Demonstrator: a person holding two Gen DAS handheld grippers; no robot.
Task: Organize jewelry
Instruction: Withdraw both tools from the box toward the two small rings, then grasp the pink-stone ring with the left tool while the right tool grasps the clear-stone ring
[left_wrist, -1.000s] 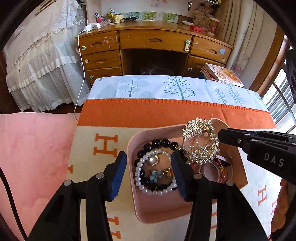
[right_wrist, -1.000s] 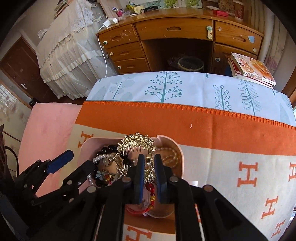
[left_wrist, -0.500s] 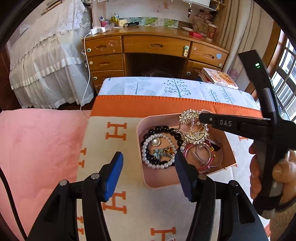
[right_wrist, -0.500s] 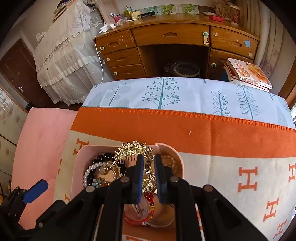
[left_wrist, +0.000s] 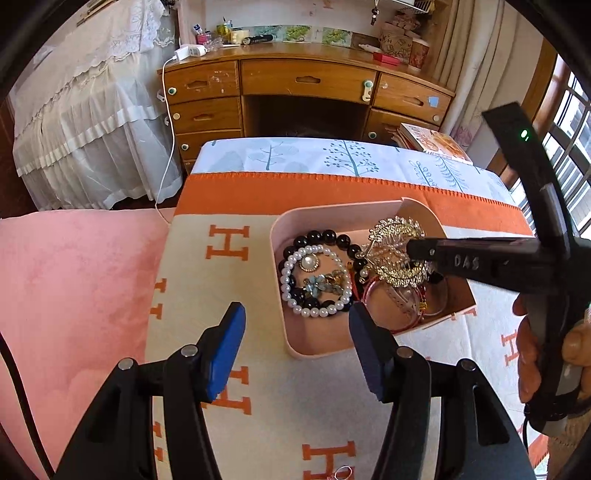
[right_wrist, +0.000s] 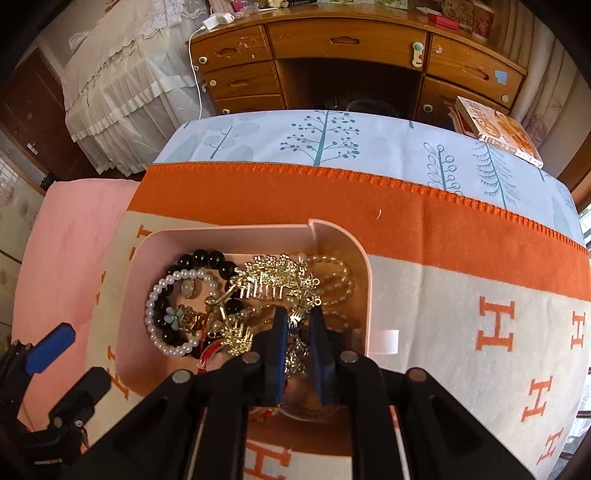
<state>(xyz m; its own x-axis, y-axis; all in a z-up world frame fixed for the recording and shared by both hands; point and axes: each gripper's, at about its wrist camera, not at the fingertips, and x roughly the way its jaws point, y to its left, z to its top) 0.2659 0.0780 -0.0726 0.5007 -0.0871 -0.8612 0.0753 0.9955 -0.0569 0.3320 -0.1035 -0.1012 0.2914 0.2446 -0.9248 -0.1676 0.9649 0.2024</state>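
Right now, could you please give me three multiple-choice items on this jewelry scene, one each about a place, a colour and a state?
1. Where does the pearl bracelet lie?
A. On the wooden desk
B. In the pink tray
C. On the magazine

2. What colour are the pads of the left gripper?
A. Blue
B. Red
C. Green

3. How does the right gripper stand?
A. Wide open above the blanket
B. Out of view
C. Closed on the gold hair comb

Answers: 1 B, the bracelet rests inside the tray's left part. 2 A, both pads show blue. 3 C, its fingers pinch the gold piece over the tray.
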